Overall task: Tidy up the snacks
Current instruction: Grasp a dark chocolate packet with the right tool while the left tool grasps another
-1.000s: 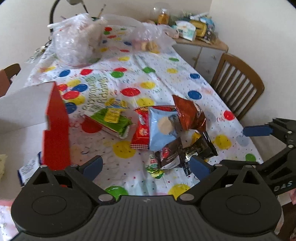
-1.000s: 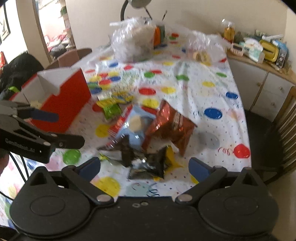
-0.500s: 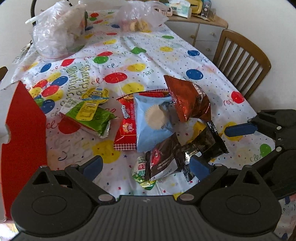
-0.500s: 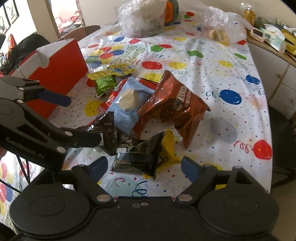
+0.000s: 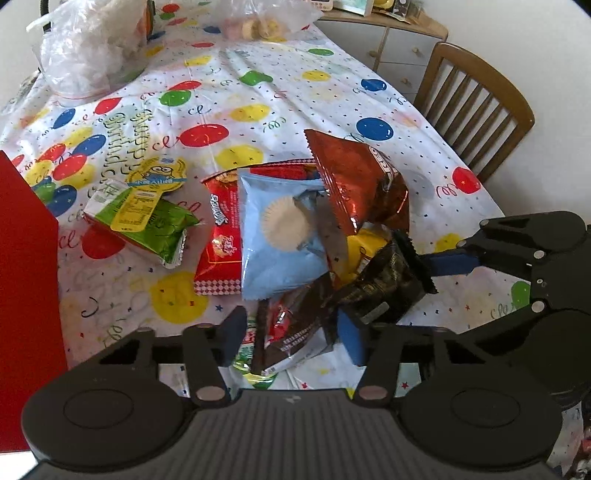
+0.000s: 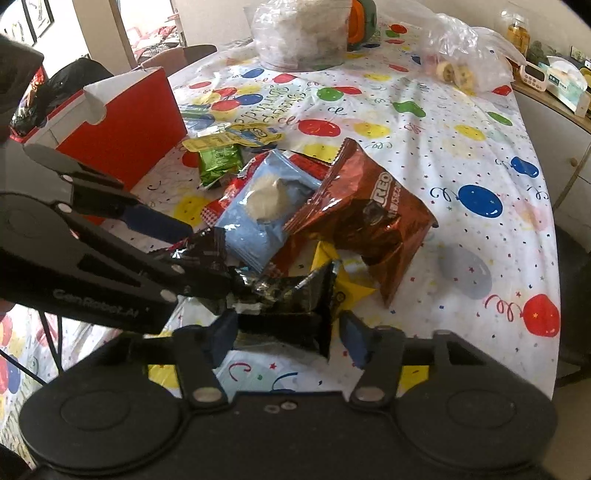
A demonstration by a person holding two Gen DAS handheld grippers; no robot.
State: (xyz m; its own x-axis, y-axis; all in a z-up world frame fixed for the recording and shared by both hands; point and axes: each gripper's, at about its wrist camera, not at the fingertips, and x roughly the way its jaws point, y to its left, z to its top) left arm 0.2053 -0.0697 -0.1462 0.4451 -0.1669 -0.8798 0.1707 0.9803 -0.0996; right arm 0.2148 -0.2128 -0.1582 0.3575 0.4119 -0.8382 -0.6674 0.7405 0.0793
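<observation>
My left gripper point(image 5: 293, 338) hangs low over the near edge of the snack pile with its blue fingers spread apart; a dark brown wrapper with a red logo point(image 5: 295, 325) lies between them, but the pads do not press it, so I am gripping nothing there. My right gripper point(image 6: 288, 338) is likewise released, its fingers standing either side of a black foil packet point(image 6: 291, 299) at the near end of the pile, with a gap at the right finger. Just beyond that packet a yellow wrapper point(image 6: 347, 288) pokes out from under the heap. Further in, a light blue packet showing a pale cupcake point(image 5: 280, 236) lies on top of a red checked packet point(image 5: 218, 240), and a brown Oreo bag point(image 5: 362, 184) leans against them on the right. To the left of the pile, apart from it, sits a green foil packet point(image 5: 147, 221) with a yellow Minions packet point(image 5: 159, 177) touching its far end. The red cardboard box point(image 6: 122, 125) stands open at the left edge of the table. Everything rests on a balloon-print tablecloth point(image 5: 258, 110). At the far end are two clear plastic bags point(image 6: 303, 33), and a wooden chair point(image 5: 476, 107) stands to the right.
</observation>
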